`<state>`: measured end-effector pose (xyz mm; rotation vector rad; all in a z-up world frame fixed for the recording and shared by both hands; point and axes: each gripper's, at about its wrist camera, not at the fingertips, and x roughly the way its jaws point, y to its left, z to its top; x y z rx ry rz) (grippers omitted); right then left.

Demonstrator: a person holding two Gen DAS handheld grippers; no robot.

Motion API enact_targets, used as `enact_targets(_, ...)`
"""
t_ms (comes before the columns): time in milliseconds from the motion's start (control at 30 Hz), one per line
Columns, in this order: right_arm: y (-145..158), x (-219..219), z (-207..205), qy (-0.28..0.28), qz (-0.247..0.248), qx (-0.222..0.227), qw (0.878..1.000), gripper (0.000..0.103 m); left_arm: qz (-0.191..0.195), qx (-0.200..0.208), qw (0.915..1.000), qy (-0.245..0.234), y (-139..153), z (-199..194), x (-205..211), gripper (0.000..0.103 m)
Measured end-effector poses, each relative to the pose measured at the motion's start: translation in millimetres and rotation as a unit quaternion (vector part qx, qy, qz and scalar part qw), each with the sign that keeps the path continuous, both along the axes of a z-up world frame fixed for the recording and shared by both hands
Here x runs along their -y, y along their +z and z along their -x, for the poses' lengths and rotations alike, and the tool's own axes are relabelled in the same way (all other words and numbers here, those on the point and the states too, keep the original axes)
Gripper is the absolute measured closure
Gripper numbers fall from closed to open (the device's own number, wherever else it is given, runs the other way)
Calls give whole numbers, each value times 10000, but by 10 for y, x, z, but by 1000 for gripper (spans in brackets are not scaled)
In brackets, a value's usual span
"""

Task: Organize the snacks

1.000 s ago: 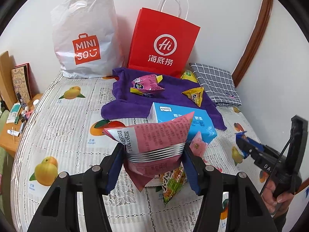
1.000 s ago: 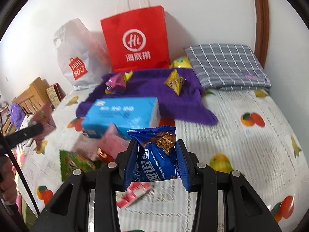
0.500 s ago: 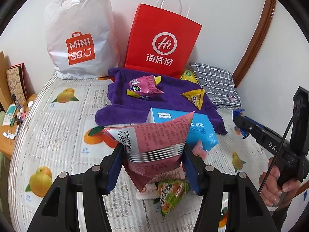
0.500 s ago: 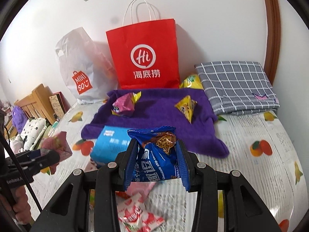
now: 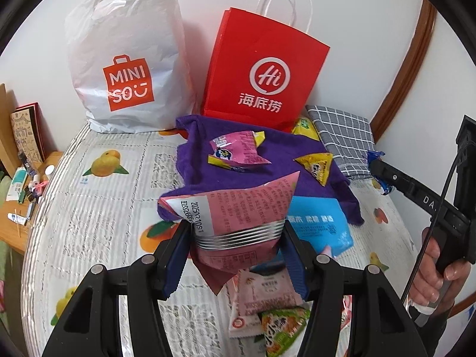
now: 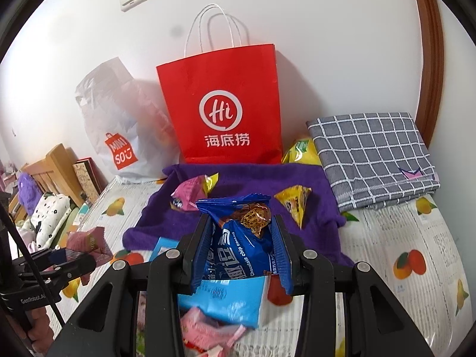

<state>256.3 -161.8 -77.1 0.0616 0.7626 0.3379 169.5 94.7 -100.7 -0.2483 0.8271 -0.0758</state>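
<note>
My left gripper (image 5: 236,244) is shut on a pink snack packet (image 5: 238,211) and holds it above the bed. My right gripper (image 6: 242,253) is shut on a blue chocolate chip cookie packet (image 6: 238,238), also held in the air. A purple towel (image 5: 285,154) lies ahead with a pink-yellow packet (image 5: 235,151) and a yellow triangular packet (image 5: 316,163) on it. The towel (image 6: 247,178) also shows in the right wrist view. Each gripper shows in the other's view: the right one (image 5: 377,168), the left one (image 6: 71,253).
A red paper bag (image 5: 261,80) and a white MINISO bag (image 5: 125,68) stand against the wall. A blue tissue pack (image 5: 318,226), pink sachets (image 5: 261,291) and a green packet (image 5: 282,327) lie below the grippers. A grey checked cloth (image 6: 372,154) lies right. A wooden bedside shelf (image 5: 17,184) is left.
Both grippers have risen and moved forward toward the purple towel and bags, each still holding its packet. The loose snacks and blue pack now sit lower in both views.
</note>
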Motion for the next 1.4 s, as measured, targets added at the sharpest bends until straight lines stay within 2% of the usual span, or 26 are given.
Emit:
enact_targets(333, -362, -4, -547, -78, -58, -420, 9991, 63, 160, -105, 9997, 148, -64, -298, -162, 46)
enact_targets(567, -663, 23, -847, -80, 75, -728, 9973, 63, 204, -238, 9995, 11, -123, -610, -135, 47)
enact_targets(667, -747, 65, -901, -97, 52, -787, 9968, 63, 228, -207, 9994, -174, -126, -772, -59, 46)
enact_targets(967, -1026, 214, -1054, -211, 38, -1114, 9935, 63, -12, -432, 9989, -199, -247, -1218, 92, 46)
enact_targets(1400, -1329, 225, -1180, -286, 47, -1475, 9886, 63, -20, -680, 9972, -294, -535, -1625, 201, 46)
